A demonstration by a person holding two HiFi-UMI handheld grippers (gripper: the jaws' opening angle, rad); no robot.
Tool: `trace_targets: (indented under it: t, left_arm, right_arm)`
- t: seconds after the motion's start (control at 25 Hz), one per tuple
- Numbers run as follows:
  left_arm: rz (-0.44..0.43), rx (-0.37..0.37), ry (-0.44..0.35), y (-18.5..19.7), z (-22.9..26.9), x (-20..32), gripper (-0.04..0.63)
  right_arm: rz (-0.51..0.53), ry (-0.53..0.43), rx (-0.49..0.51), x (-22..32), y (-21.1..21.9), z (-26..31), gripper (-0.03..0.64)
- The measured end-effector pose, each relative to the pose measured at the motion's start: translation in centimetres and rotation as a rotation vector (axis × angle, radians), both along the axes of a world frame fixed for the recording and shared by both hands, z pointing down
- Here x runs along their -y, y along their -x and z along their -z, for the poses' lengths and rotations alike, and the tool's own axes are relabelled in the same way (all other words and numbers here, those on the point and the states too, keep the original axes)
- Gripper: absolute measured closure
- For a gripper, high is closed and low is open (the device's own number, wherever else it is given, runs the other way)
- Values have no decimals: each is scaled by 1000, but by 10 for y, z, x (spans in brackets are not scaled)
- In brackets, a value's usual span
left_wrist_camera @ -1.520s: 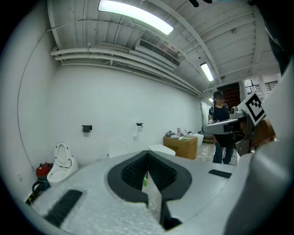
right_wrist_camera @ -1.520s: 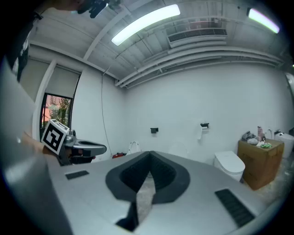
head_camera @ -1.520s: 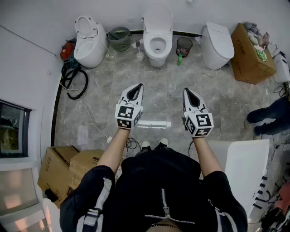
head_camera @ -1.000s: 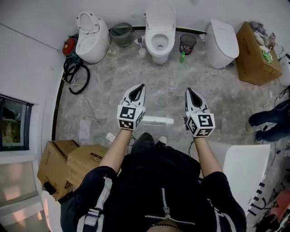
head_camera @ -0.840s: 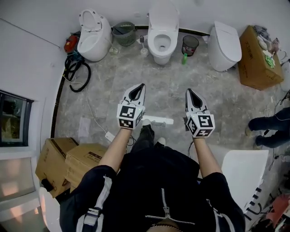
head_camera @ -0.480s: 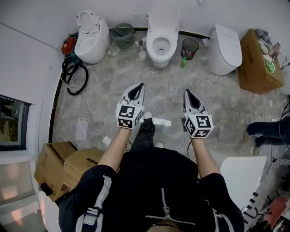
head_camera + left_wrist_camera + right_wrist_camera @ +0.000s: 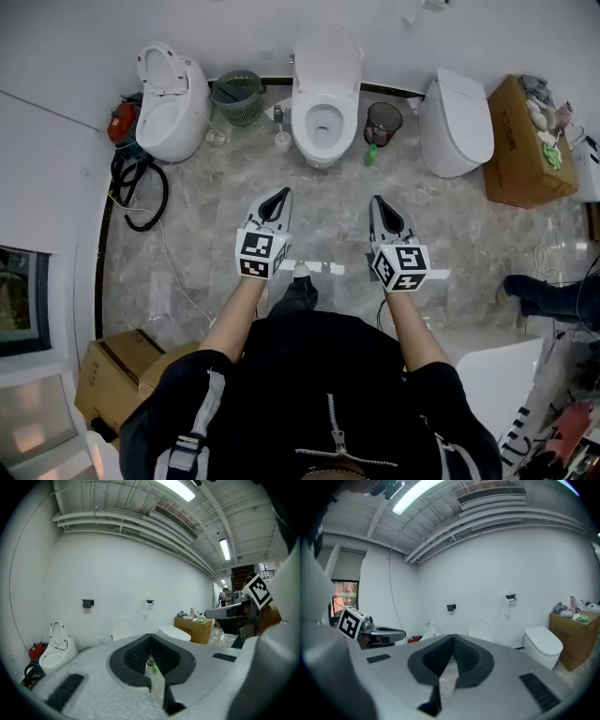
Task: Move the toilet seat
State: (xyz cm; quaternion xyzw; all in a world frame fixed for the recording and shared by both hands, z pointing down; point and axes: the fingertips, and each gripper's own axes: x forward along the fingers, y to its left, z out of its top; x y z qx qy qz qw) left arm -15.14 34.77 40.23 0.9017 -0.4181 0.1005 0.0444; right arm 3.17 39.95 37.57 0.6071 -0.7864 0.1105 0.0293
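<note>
Both tools are held out side by side over the grey marbled floor, pointing at the far wall. The left hand-held gripper is clenched with nothing between its ribbed pads. The right hand-held gripper is clenched and empty too.

Three white toilets stand along that wall. The toilet seat lies on the middle toilet, straight ahead of the grippers and well apart from them, with the lid raised against the wall behind it. The left toilet has its seat tipped up. The right toilet is closed.

The floor between the grippers and the middle bowl is open, but things crowd its flanks. A green basket and a toilet brush stand on its left. A black wire bin and a green bottle stand on its right.

A white strip lies on the floor by the person's shoe. A coiled black hose and a red object sit beside the left toilet. A cardboard box piled with oddments stands at the far right, with another person's legs below it. More boxes stand at the lower left, and a white panel at the lower right.
</note>
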Motion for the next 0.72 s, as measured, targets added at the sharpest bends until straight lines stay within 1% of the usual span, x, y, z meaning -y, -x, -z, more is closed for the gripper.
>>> trace_targets:
  t: [0.16,0.32,0.6,0.72]
  left_arm:
    - [-27,5,-2,4,-2,58,595]
    - [-47,5,2,6,-3,107,595]
    - [-67,-1,26,-12,-14,173,595]
    - [-67,5,28,-22,-19,208,595]
  right_arm:
    - [-17,-9,-3,52,7,3,612]
    - [-40,-9,1,93,11,2,612]
    - [-58,20,-4,156,-8,-13,612]
    - [-56,21,2,192,-18,-18,612]
